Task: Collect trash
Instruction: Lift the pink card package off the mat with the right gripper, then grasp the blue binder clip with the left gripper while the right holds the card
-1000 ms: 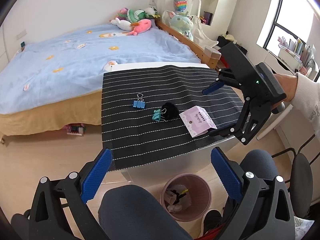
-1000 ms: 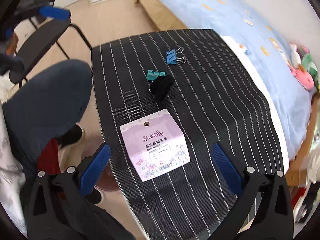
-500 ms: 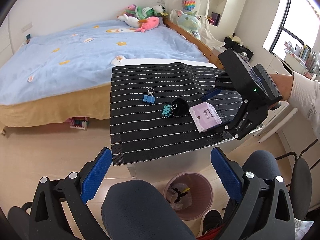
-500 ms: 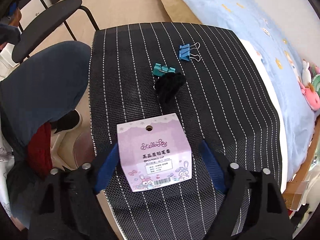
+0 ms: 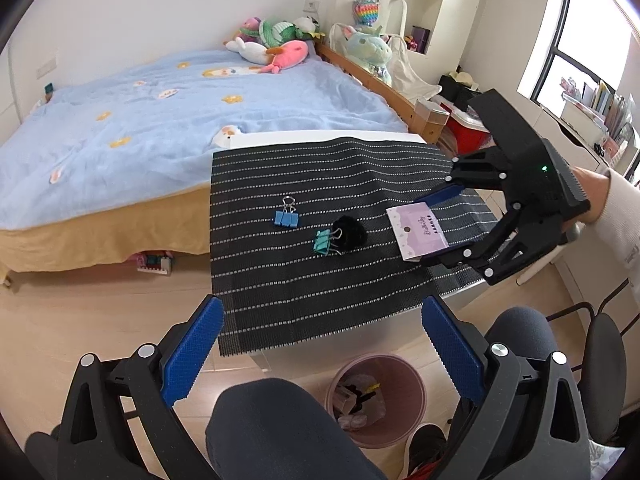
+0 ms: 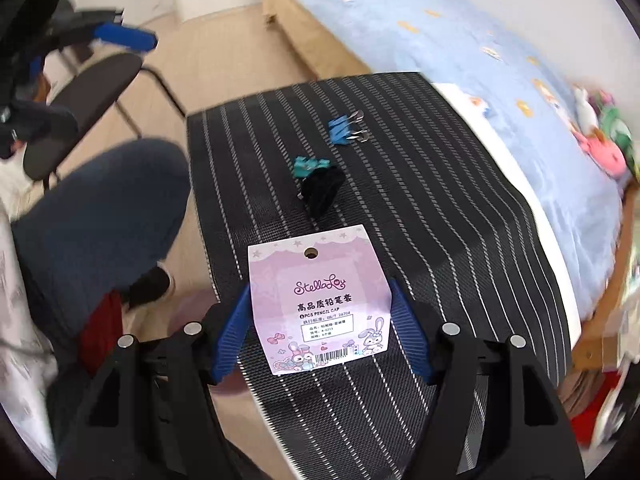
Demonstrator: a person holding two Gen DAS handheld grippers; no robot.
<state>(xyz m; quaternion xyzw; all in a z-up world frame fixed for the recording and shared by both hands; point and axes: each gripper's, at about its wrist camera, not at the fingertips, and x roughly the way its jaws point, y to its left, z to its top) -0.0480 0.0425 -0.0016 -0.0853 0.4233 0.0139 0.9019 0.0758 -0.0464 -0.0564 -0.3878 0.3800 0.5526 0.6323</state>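
Left wrist view: pink trash bin on the floor holds crumpled wrappers; left gripper jaws released. On the desk: two binder clips, one black object.

Right wrist view: right gripper jaws grasp one purple card above the desk edge.

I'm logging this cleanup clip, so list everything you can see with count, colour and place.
Card: one, purple and white, between the right tool's fingers, above the mat.
Binder clips: two, blue mid-mat, teal beside the black item.
Black item: one, black, mid-mat; kind unclear.
Mat: one, black with white stripes, on the white table.
Bin: one, pink, on the floor below the table edge, trash inside.
Bed: one, blue cover, plush toys at its head.
Left tool: open, empty, above the knee.
Right tool: shut on the card.
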